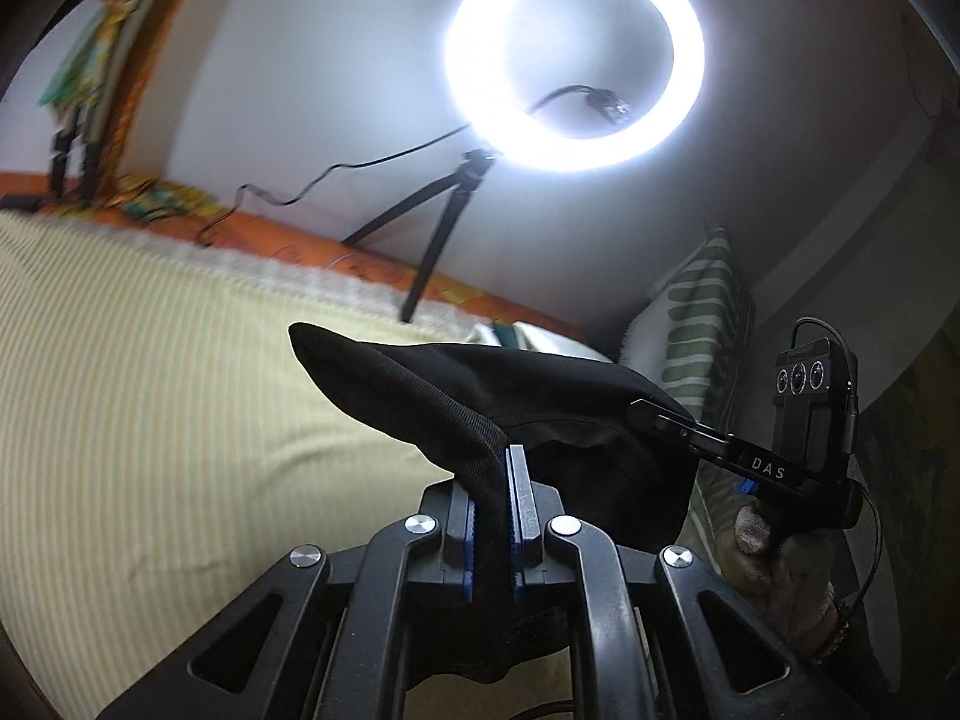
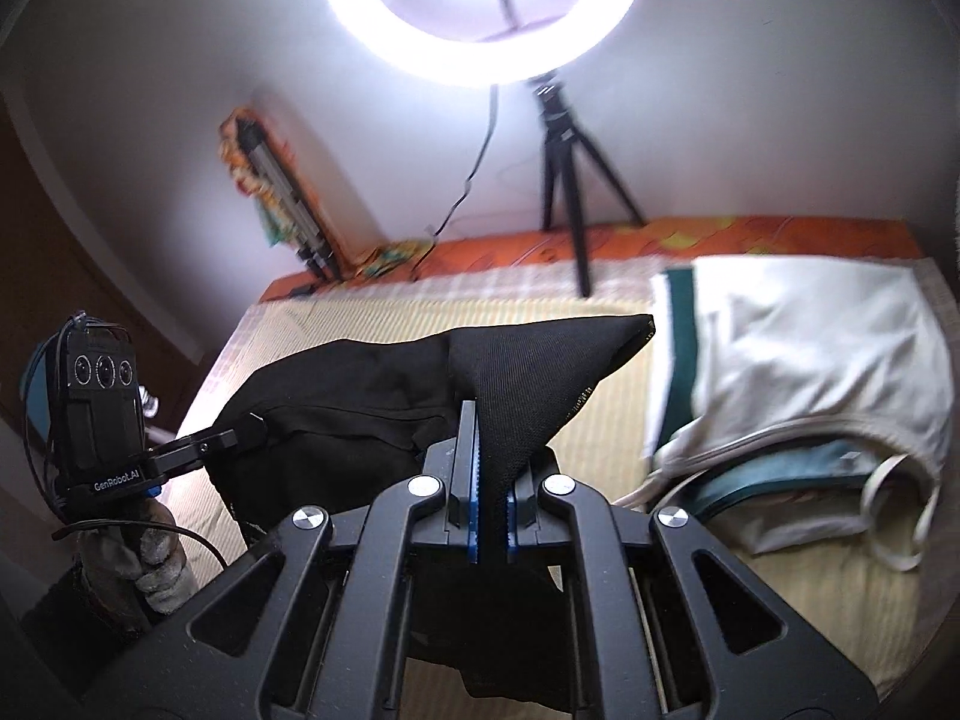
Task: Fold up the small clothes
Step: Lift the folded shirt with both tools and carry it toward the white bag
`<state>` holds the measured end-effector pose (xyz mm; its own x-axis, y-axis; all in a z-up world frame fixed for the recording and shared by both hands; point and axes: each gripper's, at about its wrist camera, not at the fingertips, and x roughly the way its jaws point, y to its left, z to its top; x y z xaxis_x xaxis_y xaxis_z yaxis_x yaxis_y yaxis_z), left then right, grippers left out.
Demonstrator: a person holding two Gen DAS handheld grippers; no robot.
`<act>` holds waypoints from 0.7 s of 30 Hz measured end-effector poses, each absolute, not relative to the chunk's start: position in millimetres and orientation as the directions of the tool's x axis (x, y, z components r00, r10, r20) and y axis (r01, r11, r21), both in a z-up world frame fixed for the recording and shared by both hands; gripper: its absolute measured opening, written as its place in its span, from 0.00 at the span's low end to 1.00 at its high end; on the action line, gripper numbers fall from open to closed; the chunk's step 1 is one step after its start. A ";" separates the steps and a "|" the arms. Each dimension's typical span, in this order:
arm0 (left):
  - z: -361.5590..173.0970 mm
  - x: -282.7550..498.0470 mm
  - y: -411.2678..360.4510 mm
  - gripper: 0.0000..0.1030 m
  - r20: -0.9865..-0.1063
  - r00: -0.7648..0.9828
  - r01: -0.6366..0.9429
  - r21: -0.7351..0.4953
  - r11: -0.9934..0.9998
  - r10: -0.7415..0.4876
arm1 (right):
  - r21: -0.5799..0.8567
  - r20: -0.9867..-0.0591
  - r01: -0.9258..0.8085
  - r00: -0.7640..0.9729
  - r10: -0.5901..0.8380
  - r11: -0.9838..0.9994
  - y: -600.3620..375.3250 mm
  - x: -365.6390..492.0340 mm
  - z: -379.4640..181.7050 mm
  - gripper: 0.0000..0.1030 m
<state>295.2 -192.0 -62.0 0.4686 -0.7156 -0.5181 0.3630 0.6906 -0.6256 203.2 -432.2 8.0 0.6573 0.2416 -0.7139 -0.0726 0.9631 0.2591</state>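
A small black garment [image 1: 540, 402] hangs in the air between both grippers, above a bed with a pale yellow striped sheet [image 1: 150, 390]. My left gripper [image 1: 493, 468] is shut on one ribbed waistband corner of it. My right gripper [image 2: 489, 450] is shut on the other waistband corner [image 2: 540, 372]. In the left wrist view the right gripper [image 1: 648, 411] reaches into the cloth from the right. In the right wrist view the left gripper [image 2: 252, 426] bites the cloth from the left. The garment's lower part droops below the jaws, partly hidden by the gripper bodies.
A lit ring light [image 1: 576, 54] on a black tripod [image 1: 432, 240] stands at the bed's far edge by the wall; its cable trails left. A pile of white and teal clothes [image 2: 798, 384] lies on the sheet at right. A striped pillow [image 1: 702, 312] leans at right.
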 end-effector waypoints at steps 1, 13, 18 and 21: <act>-57.7 302.4 -205.8 0.05 -0.514 0.468 0.379 -0.618 0.689 -0.719 | 0.254 -0.709 -0.065 0.666 0.231 0.965 -443.3 204.8 13.4 0.07; -34.6 361.0 -328.1 0.05 -0.483 0.464 0.475 -0.572 0.669 -0.743 | 0.184 -0.654 0.010 0.747 0.115 0.983 -554.7 222.5 61.3 0.07; -32.8 375.8 -377.3 0.05 -0.494 0.474 0.509 -0.522 0.685 -0.729 | 0.145 -0.643 0.033 0.763 0.068 0.989 -595.7 229.7 65.5 0.07; -39.2 380.6 -399.5 0.05 -0.501 0.471 0.520 -0.508 0.687 -0.727 | 0.142 -0.641 0.040 0.765 0.061 0.989 -617.7 233.5 61.8 0.07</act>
